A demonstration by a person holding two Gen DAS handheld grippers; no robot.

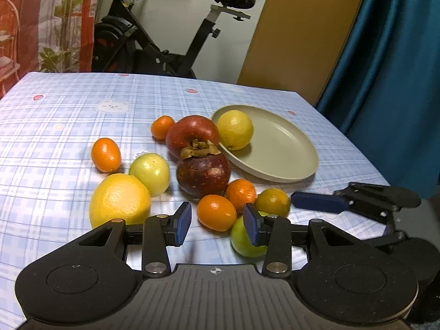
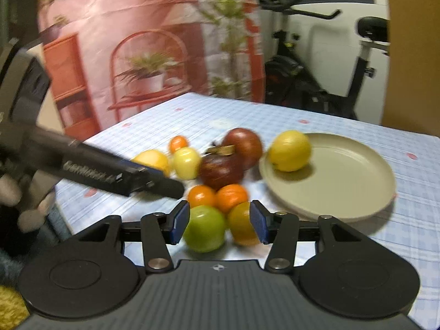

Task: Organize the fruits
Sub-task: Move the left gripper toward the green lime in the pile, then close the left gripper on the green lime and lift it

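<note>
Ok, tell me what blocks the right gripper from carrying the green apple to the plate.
The yellow-orange citrus sits right beside the green apple, on the plate side. The open right gripper frames both fruits.

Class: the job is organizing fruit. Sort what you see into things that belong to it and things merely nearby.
Belongs:
plate
lemon on it
apple
mangosteen
green fruit
left gripper
right gripper

Nearby:
exercise bike
blue curtain
</note>
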